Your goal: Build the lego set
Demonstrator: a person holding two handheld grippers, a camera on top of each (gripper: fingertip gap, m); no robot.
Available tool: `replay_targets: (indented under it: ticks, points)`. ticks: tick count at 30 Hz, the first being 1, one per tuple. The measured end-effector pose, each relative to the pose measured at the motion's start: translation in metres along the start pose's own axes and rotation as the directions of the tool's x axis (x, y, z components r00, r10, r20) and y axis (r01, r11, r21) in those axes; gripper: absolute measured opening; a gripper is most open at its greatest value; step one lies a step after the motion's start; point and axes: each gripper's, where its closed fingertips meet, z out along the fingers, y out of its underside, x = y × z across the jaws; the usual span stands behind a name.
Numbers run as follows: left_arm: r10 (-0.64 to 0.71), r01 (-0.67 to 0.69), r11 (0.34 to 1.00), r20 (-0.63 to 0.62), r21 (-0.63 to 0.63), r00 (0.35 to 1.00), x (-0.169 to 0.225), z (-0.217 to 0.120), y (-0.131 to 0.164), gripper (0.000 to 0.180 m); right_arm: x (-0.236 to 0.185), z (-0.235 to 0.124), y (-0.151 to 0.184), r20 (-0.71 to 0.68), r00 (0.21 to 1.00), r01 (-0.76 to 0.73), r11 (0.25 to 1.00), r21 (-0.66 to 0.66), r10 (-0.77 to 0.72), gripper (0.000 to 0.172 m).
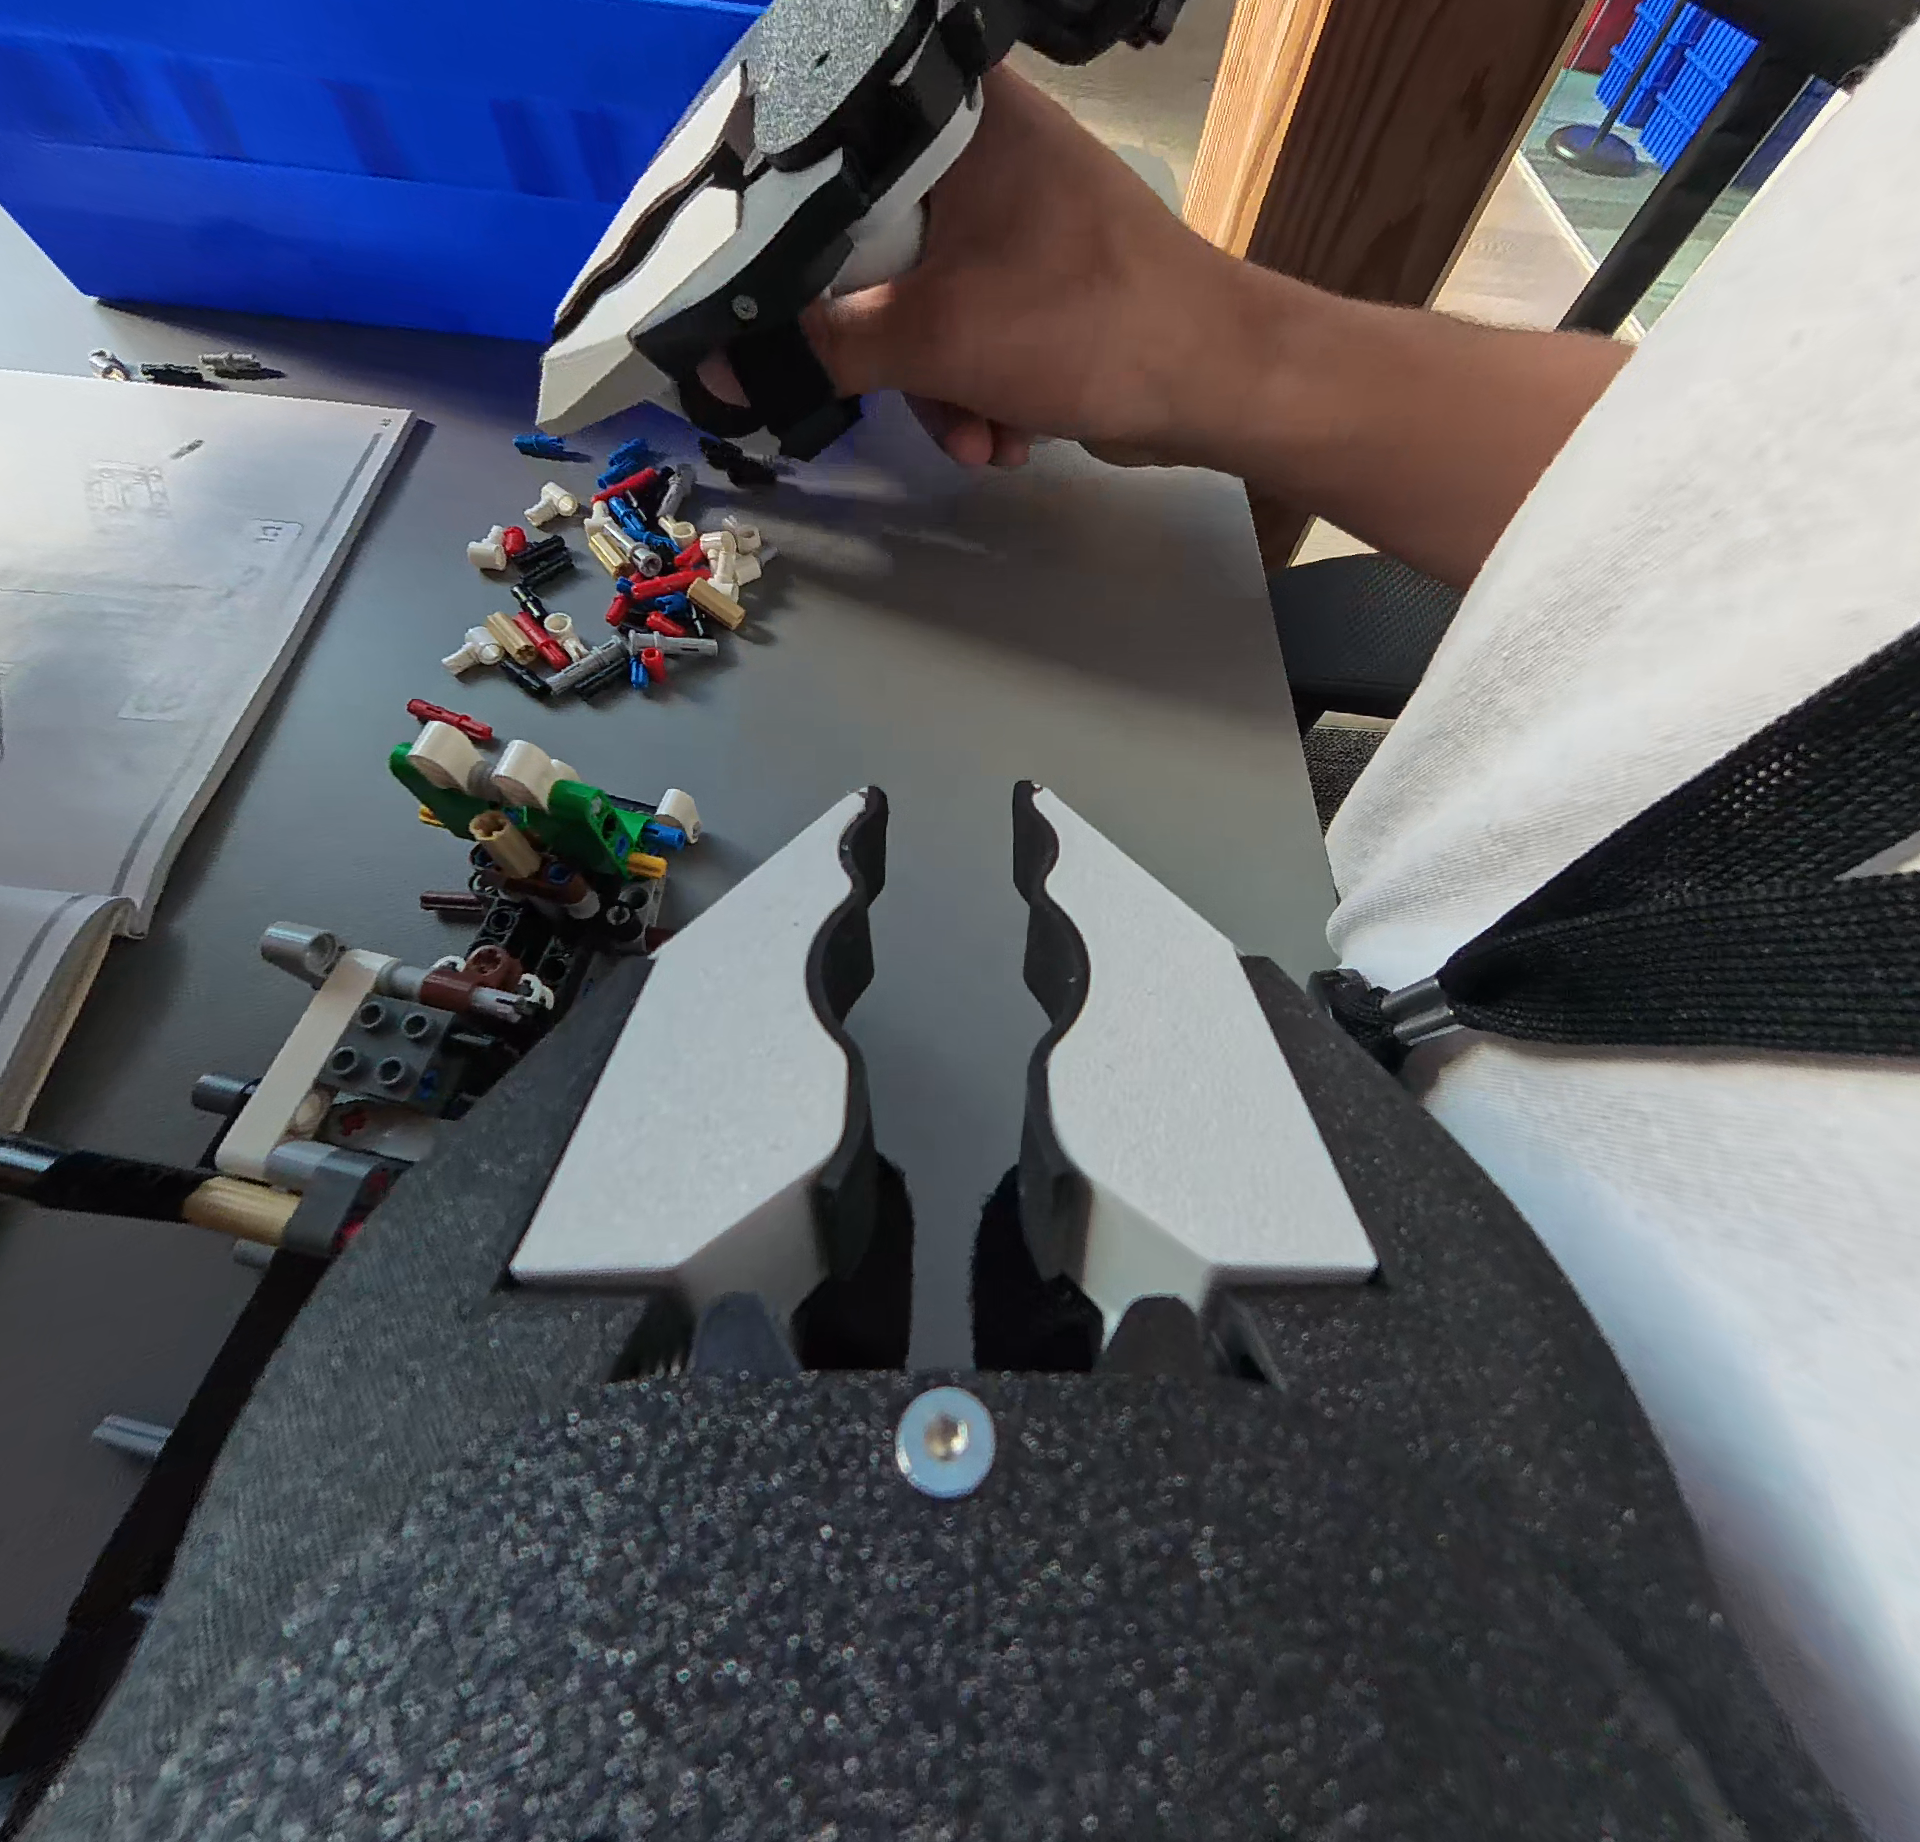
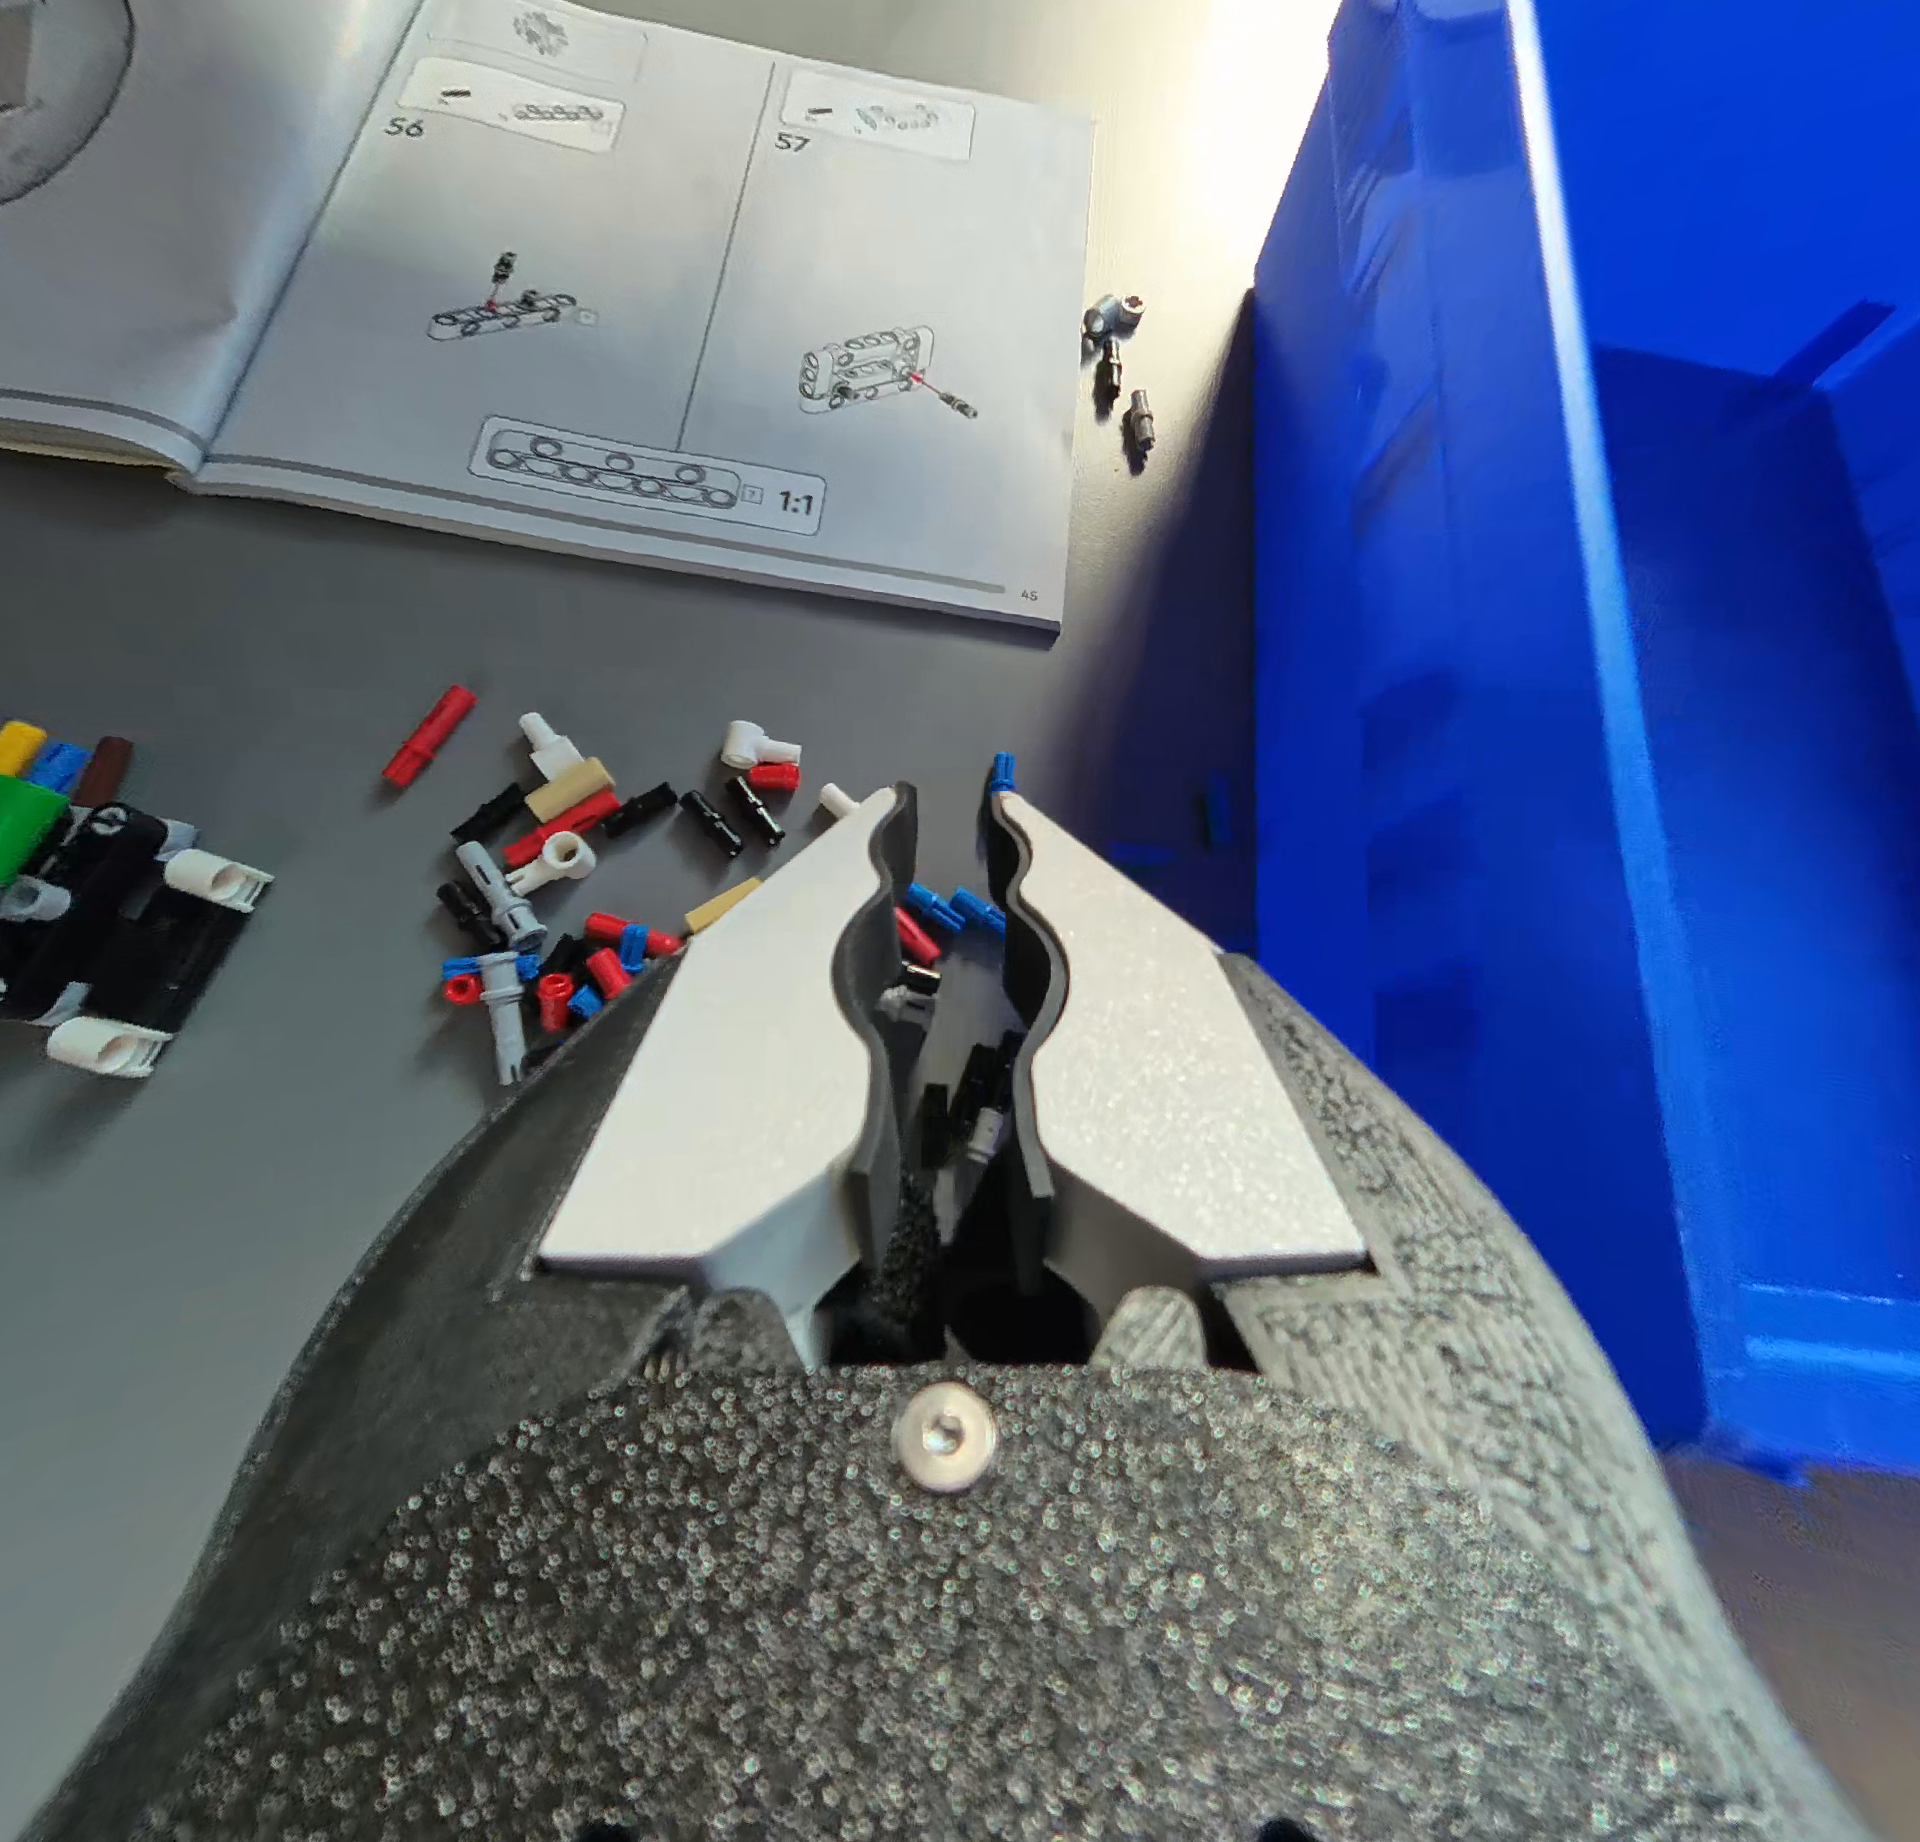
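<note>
My left gripper (image 1: pixel 951 795) is open and empty over the bare dark table (image 1: pixel 987 597), right of a partly built brick model (image 1: pixel 520 857). My right gripper (image 2: pixel 945 795) is open, low over the far edge of a pile of small pins and connectors (image 2: pixel 582 888). A blue pin (image 2: pixel 1001 772) lies on the table just past its right fingertip (image 2: pixel 1013 816), not between the pads. Other blue, red and black pins lie on the table under the gap. In the left wrist view the right gripper (image 1: pixel 556 405) is held by a hand, its tips just above that blue pin (image 1: pixel 540 445) beyond the pile (image 1: pixel 623 587).
An open instruction booklet (image 2: pixel 665 286) lies left of the pile. A big blue bin (image 2: pixel 1558 649) stands close to the right gripper's right side. A few loose pins (image 2: pixel 1117 358) lie between booklet and bin. The table edge (image 1: pixel 1283 649) and a person's white garment (image 1: pixel 1662 753) are at right. My hands' fingertips stand some 20 cm from each other.
</note>
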Motion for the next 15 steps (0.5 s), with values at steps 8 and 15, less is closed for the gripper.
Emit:
replay_targets:
  ticks: [8, 15]
  points:
    - [0.012, -0.012, 1.0, -0.008, -0.011, 1.0, 0.003, 0.001, 0.001, 0.022, -0.022, 0.011, 0.008, 0.066, 0.997, 0.044, 0.998, -0.042, -0.041, 0.016]
    - [0.0, 0.001, 1.0, 0.005, -0.008, 1.0, 0.002, -0.001, 0.002, 0.022, -0.021, 0.018, 0.011, 0.104, 0.994, 0.03, 0.996, -0.085, -0.021, 0.008]
